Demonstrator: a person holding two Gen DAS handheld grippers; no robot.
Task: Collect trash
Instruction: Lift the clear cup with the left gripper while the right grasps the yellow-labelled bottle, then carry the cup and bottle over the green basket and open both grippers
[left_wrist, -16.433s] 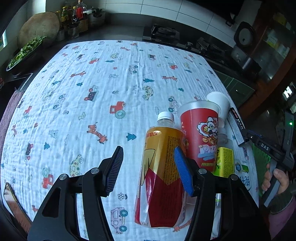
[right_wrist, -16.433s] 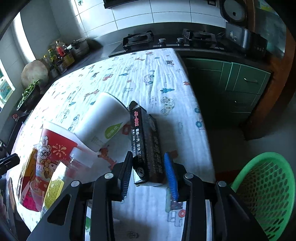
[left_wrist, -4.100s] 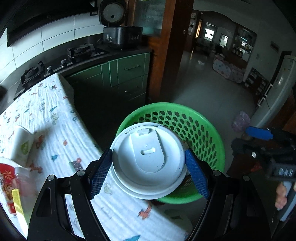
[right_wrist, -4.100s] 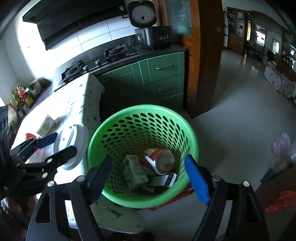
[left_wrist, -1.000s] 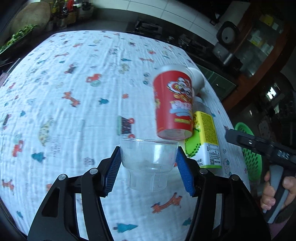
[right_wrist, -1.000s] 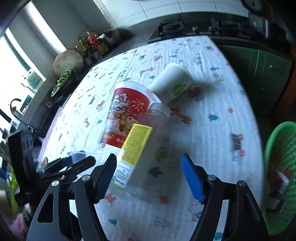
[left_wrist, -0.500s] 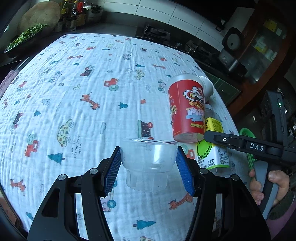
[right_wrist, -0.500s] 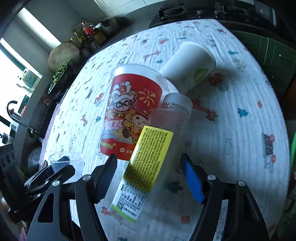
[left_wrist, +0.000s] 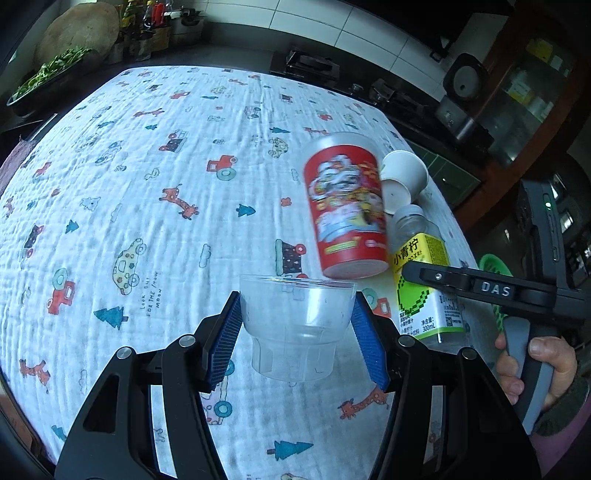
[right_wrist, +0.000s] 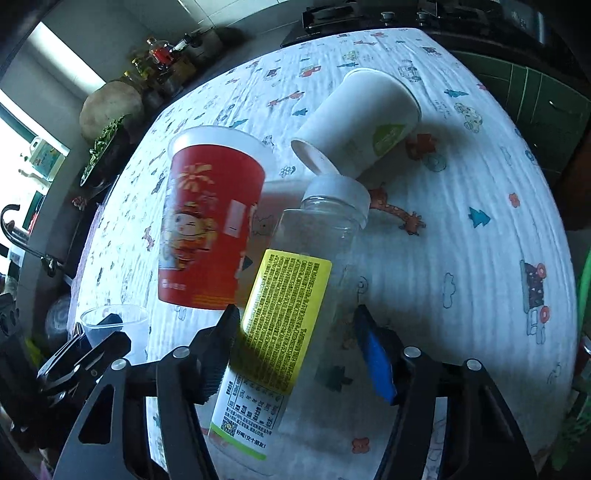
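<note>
My left tool (left_wrist: 297, 328) grips the clear cup (left_wrist: 295, 325) upright; my right tool (right_wrist: 299, 343) gapes around the lying bottle (right_wrist: 291, 314), cap toward the white cup (right_wrist: 362, 129), red cup (right_wrist: 210, 225) alongside.

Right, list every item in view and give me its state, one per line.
Clear plastic cup: upright, empty, clamped in the left hand-held gripper.
Bottle: capped, lying on its side between the open right hand-held gripper fingers.
Red cup: upright.
White paper cup: tipped on its side.
</note>
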